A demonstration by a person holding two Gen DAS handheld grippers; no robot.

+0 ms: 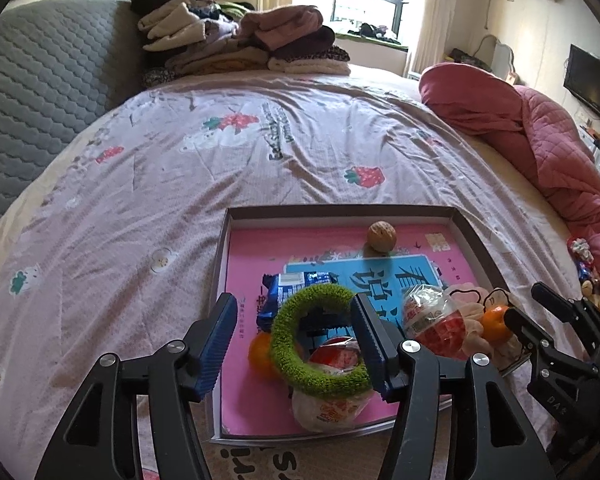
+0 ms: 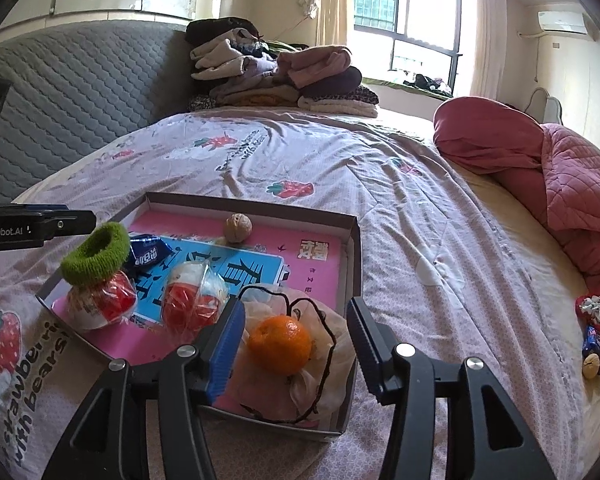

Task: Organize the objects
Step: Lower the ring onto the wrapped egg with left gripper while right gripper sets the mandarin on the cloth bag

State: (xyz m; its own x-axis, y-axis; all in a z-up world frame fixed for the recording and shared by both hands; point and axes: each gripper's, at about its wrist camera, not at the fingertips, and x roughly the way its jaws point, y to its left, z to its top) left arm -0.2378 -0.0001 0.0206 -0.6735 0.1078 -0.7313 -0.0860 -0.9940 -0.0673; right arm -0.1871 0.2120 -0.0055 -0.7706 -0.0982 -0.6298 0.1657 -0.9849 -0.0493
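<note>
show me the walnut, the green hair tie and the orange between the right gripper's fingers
walnut [image 1: 381,236]: left wrist view, middle of its shell.
green hair tie [image 2: 95,254]: right wrist view, front of the fuzzy ring.
orange [image 2: 279,345]: right wrist view, centre of the peel.

left gripper [image 1: 296,344]: jaws apart, tilted down | right gripper [image 2: 296,348]: jaws apart, tilted down
</note>
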